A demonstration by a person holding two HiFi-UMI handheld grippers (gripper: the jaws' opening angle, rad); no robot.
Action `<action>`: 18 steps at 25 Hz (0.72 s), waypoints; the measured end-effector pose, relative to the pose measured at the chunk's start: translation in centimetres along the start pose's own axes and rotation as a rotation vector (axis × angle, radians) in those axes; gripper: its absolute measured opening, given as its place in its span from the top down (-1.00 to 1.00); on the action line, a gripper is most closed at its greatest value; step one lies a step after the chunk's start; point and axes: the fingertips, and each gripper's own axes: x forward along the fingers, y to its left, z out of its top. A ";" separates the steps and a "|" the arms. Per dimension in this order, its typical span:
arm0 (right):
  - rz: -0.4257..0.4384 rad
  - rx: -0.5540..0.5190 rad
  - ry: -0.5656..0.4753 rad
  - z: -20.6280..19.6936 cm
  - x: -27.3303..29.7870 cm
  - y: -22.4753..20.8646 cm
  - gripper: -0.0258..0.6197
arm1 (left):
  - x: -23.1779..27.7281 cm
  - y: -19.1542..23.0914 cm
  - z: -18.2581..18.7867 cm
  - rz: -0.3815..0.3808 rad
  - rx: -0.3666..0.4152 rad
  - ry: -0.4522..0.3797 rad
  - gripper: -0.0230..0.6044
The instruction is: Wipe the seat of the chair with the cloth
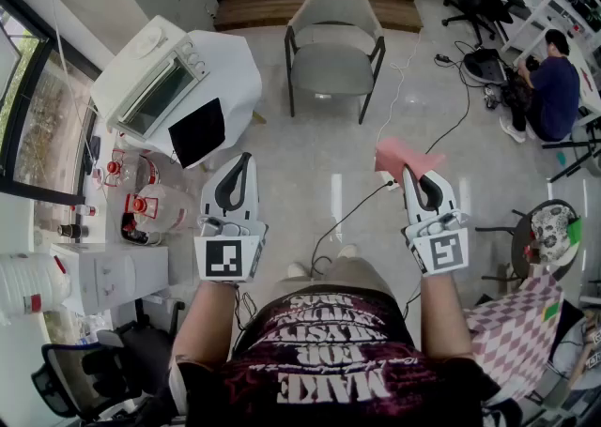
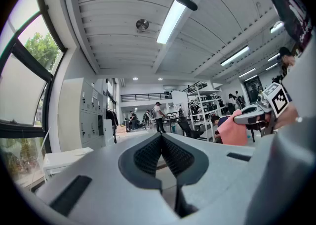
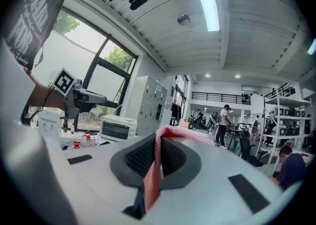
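Note:
A grey armchair (image 1: 335,50) stands on the floor ahead, its seat (image 1: 334,69) bare. A pink cloth (image 1: 402,158) sticks out of my right gripper (image 1: 410,175), which is shut on it at the right of the head view; in the right gripper view the cloth (image 3: 154,169) is pinched between the dark pads. My left gripper (image 1: 246,160) is held at the same height to the left, shut with nothing in it; its pads (image 2: 148,156) meet in the left gripper view. Both grippers are well short of the chair.
A white table (image 1: 225,73) at the left carries a toaster oven (image 1: 155,83) and a black tablet. Bottles (image 1: 141,200) stand by the window. A cable (image 1: 394,97) trails across the floor. A person (image 1: 549,87) sits at the right beside office chairs and a small round table (image 1: 552,228).

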 end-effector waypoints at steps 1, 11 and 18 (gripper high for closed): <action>0.002 -0.001 0.005 0.1 -0.1 0.9 0.89 | -0.6 0.4 -0.1 -0.002 -0.005 -0.003 0.91; -0.009 -0.003 0.017 1.7 -2.6 6.0 0.89 | -5.4 2.1 -1.5 -0.037 -0.029 -0.010 0.91; 0.001 0.017 0.046 1.0 -2.1 4.8 0.89 | -3.9 1.2 -2.8 -0.060 -0.040 0.020 0.91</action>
